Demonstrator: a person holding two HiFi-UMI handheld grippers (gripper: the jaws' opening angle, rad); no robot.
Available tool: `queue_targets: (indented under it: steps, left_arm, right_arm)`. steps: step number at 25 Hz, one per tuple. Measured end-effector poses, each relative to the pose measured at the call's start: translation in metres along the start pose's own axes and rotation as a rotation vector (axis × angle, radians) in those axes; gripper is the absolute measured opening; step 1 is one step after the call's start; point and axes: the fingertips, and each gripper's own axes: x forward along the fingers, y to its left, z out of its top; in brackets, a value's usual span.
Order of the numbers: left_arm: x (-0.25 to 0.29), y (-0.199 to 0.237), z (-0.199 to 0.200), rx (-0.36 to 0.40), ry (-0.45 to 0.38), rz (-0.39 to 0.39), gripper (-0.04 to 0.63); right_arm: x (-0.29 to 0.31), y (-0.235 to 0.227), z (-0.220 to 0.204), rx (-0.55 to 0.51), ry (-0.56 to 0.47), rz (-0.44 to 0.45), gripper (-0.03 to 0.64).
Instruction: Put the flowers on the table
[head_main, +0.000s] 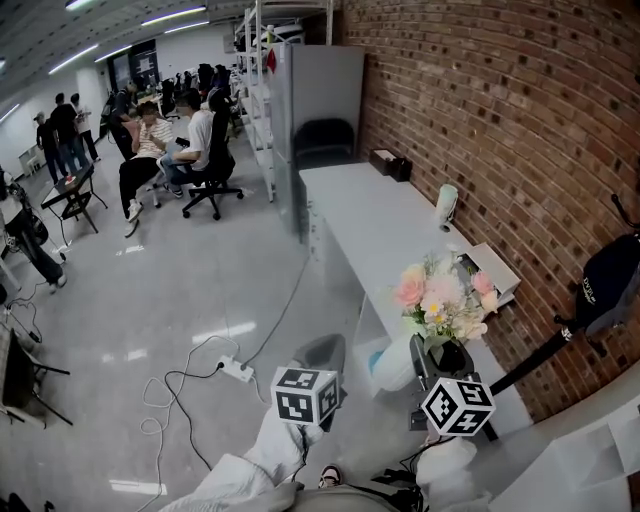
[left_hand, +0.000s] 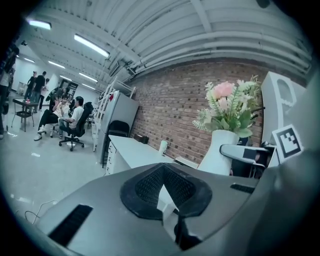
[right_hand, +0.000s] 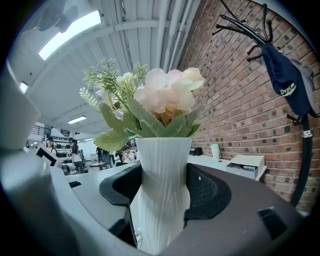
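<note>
Right gripper (right_hand: 165, 189) is clamped on the vase (right_hand: 161, 210); left gripper (left_hand: 163, 194) is closed, empty.
The white ribbed vase is held upright, filled with pink and cream flowers (right_hand: 169, 97) and green leaves.

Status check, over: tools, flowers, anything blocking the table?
Left tool shut, empty. Right tool shut on white vase of flowers, held up by near end of table, not set down. White cup farther along; not blocking.
</note>
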Motion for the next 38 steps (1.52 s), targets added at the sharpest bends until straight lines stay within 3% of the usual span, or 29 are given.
queue_targets:
  steps: [8,20,29,38]
  left_arm:
    - [0.042,0.001,-0.007,0.005,0.032,0.02,0.008]
    - [0.12,0.005,-0.003,0.0,0.068,-0.041,0.008]
    - [0.215,0.045,0.051,0.048,0.064,-0.123,0.008]
    - [0.316,0.096,0.103,0.044,0.071,-0.199,0.008]
  right_arm:
    - [0.03,-0.031,-0.011,0.028,0.025,0.009,0.276]
    - [0.077,-0.07,-0.025,0.026,0.069,-0.039,0.276]
    - [0.173,-0.089,-0.003,0.019,0.036,-0.101,0.276]
    - [0.275,-0.107,0.02,-0.002,0.025,-0.171,0.276]
